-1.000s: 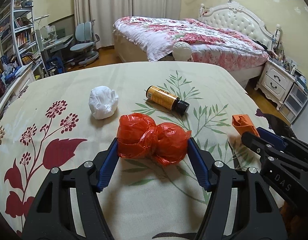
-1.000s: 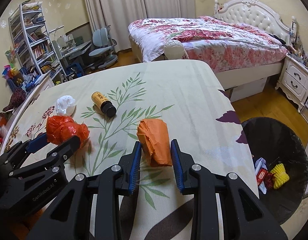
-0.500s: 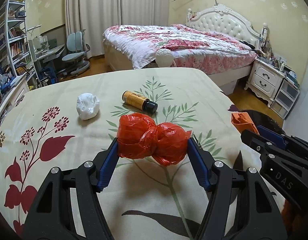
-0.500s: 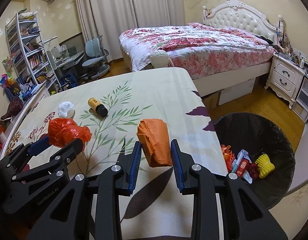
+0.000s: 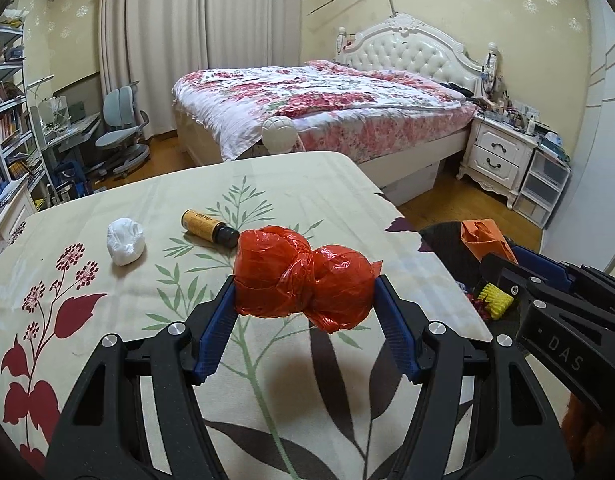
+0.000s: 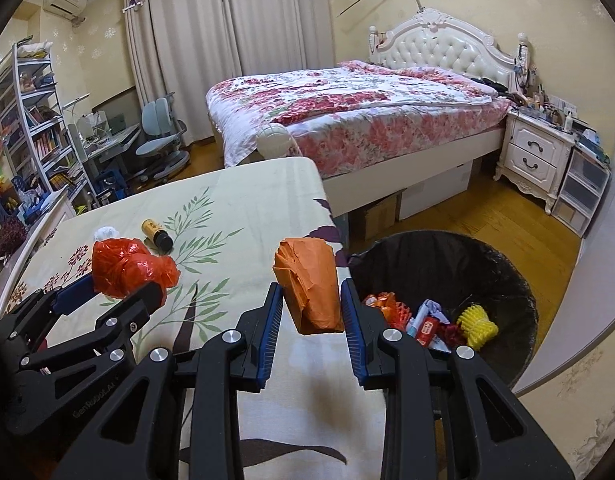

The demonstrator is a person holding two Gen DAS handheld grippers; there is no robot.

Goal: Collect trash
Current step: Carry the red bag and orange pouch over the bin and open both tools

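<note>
Trash (image 5: 305,278) clamped in both downward-tilted grippers.

Warm, even indoor light; soft shadows fall on the desk (image 5: 307,184) under each gripper. Sharp focus, strong fisheye bending, dark corners.

Flowered bed (image 6: 367,120); white nightstand (image 6: 535,156); bookshelf (image 6: 35,120)

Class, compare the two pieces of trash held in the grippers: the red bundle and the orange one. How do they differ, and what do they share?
The red plastic bag is glossy and knotted into two lobes; the orange paper wad is matte and folded into one wedge. The red plastic bag is wider, so the left gripper stands wider than the right gripper. Both are clamped and lifted off the table.
</note>
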